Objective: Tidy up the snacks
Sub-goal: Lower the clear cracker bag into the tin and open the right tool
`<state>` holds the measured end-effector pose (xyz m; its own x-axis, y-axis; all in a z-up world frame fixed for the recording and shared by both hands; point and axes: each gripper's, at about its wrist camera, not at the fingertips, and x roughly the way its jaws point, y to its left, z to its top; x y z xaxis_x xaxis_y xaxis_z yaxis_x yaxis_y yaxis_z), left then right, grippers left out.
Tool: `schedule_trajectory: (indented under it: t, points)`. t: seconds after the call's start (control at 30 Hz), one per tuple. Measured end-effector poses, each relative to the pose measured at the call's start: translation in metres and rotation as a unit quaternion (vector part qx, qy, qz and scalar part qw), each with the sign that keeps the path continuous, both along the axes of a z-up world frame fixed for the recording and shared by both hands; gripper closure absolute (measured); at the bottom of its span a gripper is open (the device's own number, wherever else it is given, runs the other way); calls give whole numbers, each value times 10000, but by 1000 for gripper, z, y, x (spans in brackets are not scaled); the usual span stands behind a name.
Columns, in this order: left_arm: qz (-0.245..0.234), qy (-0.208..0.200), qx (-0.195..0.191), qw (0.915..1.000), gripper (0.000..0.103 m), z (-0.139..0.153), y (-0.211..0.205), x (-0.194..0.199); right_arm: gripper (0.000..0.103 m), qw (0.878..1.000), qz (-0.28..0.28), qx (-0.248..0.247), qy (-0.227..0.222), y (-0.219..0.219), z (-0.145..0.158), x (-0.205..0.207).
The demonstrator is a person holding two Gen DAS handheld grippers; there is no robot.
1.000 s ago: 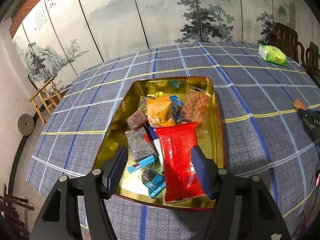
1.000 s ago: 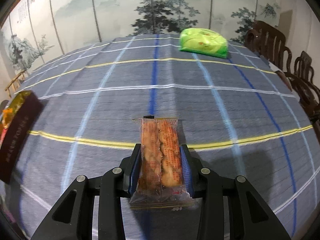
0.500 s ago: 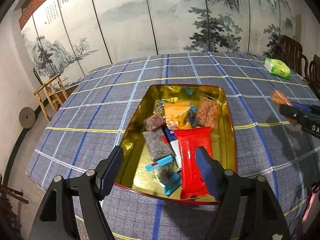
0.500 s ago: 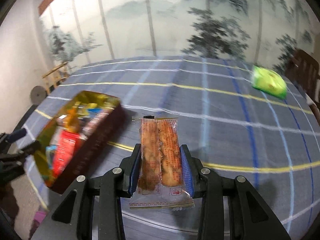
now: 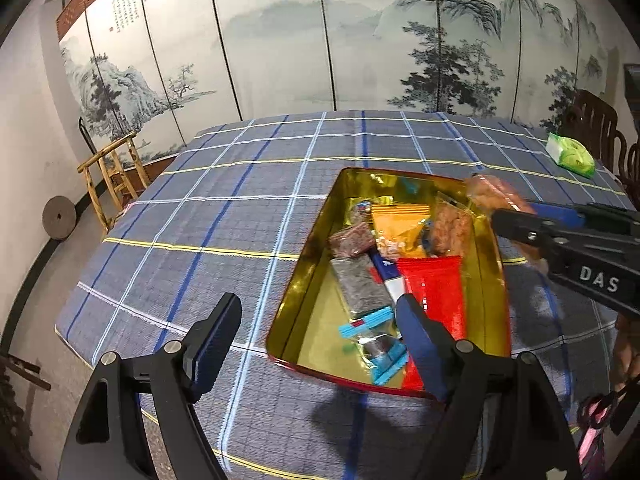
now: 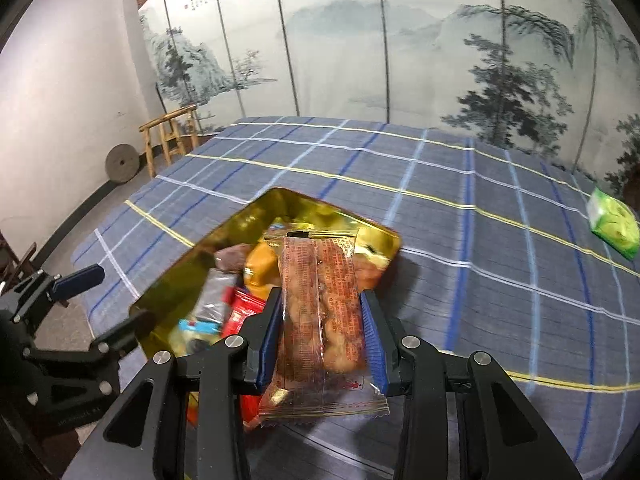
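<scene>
A round table under a blue plaid tablecloth (image 5: 224, 216) carries a gold tin tray (image 5: 316, 280) with a red outer wall, already crowded with wrapped snacks: a red packet (image 5: 436, 292) on its near right, a grey bar (image 5: 362, 284), an orange pouch (image 5: 400, 224) and a clear bag of fried pieces (image 5: 452, 228) toward the far end. The right gripper (image 6: 322, 330) is clamped on a clear packet of twisted biscuits (image 6: 320, 308), pads pressing its long sides, and holds it in the air above the tray's right rim, far end of the packet over the tray. The left gripper (image 5: 316, 338) carries nothing; its jaws have just been opening and stand wide at the tray's near edge, one finger over bare cloth to the left, the other over the near contents. A green packet (image 6: 614, 228) lies far right on the cloth, well apart from the tray, probably yet to be gathered. The main risk, as I judge it, is releasing too early: much of the packet seems to hang outside the rim, so it could tip onto the cloth. Dropped onto the heap, the slick film could also slide off the red packet or prop against the wall. The two tools are near each other, so a knock against the tin could shift it.
</scene>
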<state>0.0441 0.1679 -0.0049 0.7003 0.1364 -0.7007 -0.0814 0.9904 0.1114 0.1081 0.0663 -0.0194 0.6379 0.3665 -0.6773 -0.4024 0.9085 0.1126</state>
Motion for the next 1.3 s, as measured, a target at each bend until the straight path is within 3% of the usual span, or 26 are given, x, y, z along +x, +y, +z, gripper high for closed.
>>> schedule_trajectory:
  t: [0.37,0.67,0.93,1.3]
  points:
    - [154,13,-25,9999,19,-5,19,1,64,9991,111,142,381,43,-12,27]
    - [211,82,-85,9997,16,-11,27,3,64,9983,-86,126,571,51,-22,49]
    - [310,66,-112,9994,7,-13,35,4,64,9968,-261,146,740,55,-31,65]
    - [434,93,-146,9989,4,-15,43,6,64,9968,-255,269,713,61,-30,70]
